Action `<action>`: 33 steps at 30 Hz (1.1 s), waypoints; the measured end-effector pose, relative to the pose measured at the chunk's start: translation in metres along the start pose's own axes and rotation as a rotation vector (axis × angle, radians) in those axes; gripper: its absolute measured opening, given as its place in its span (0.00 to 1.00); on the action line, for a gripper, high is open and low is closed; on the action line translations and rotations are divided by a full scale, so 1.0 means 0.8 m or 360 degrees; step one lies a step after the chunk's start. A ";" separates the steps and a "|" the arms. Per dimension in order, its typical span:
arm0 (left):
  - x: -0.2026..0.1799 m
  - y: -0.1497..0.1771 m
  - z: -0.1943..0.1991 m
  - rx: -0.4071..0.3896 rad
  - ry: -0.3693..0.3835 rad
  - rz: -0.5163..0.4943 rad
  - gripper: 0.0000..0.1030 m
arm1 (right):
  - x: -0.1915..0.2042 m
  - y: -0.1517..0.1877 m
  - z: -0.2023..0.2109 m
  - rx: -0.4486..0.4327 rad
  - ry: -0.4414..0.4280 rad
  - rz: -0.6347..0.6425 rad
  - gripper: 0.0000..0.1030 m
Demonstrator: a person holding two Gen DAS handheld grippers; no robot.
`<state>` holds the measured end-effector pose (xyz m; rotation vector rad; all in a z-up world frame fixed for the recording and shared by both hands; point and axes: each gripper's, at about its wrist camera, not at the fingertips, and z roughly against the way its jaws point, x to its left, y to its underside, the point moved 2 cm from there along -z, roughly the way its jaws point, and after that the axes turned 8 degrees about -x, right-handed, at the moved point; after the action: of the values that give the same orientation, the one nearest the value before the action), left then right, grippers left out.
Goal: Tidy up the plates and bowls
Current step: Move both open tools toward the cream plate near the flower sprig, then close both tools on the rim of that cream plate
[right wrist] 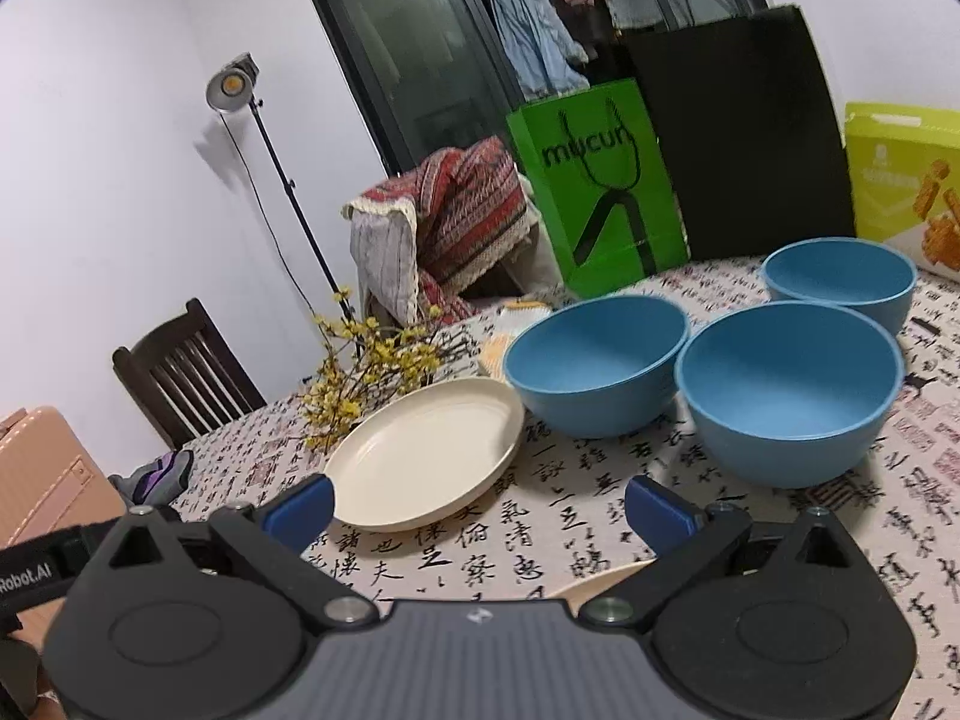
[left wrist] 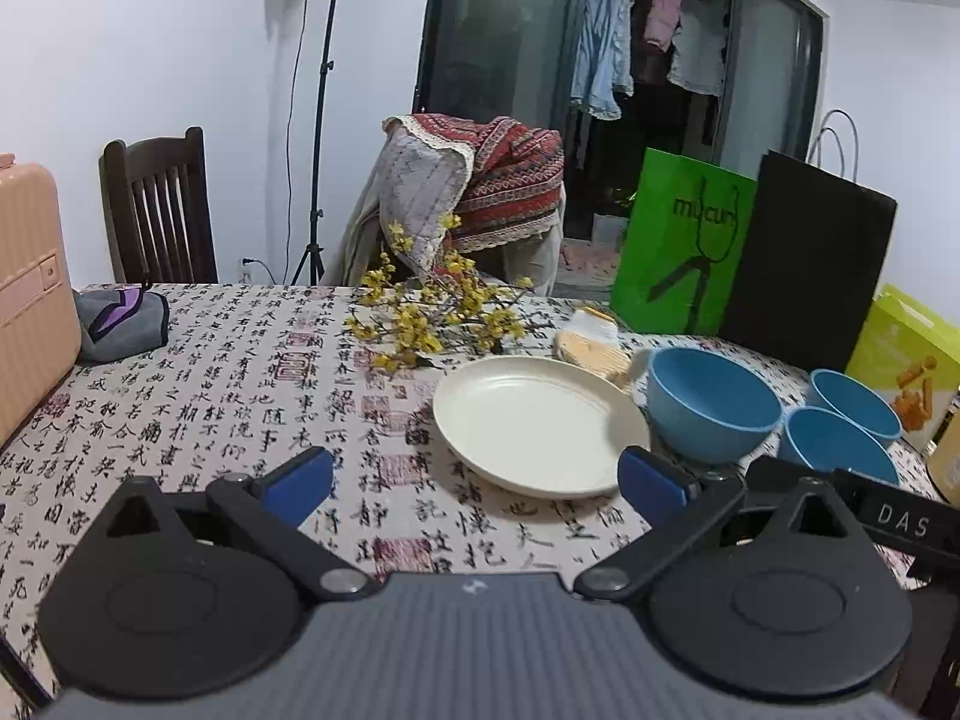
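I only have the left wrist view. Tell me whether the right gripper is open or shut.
Observer: Open. The right wrist view shows the right gripper with its blue fingers spread wide and nothing between them.
Operator: Check the two bowls at my right edge. That gripper blocks part of them.
Observer: The near blue bowl and the far blue bowl are both empty, upright and not nested.
Operator: Report anything lying under the right gripper.
Observer: A cream curved edge pokes out just ahead of its body. It may be a second plate, but too little shows to be sure.
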<state>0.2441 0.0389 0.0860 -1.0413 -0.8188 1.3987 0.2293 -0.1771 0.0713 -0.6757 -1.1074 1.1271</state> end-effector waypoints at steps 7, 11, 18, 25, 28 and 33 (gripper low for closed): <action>0.019 -0.028 -0.036 -0.0019 -0.0086 0.0040 1.00 | 0.011 -0.008 -0.045 0.0118 0.0062 -0.0086 1.00; 0.026 -0.040 -0.067 0.0001 -0.0106 0.0063 1.00 | 0.014 -0.009 -0.073 0.0167 0.0136 -0.0145 1.00; 0.039 -0.045 -0.134 0.0099 -0.0159 0.0105 1.00 | 0.017 -0.006 -0.123 0.0250 0.0245 -0.0245 1.00; 0.042 -0.037 -0.202 0.0206 -0.0166 0.0115 1.00 | 0.021 0.002 -0.168 0.0311 0.0340 -0.0301 0.92; 0.039 -0.028 -0.227 0.0244 -0.0192 0.0100 1.00 | 0.023 0.007 -0.185 0.0335 0.0370 -0.0304 0.92; 0.038 -0.009 -0.268 0.0342 -0.0211 0.0135 1.00 | 0.027 0.013 -0.207 0.0355 0.0439 -0.0301 0.82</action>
<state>0.4467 0.0502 0.0110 -0.8327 -0.7075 1.6034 0.3812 -0.1380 0.0124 -0.5208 -0.7796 0.9458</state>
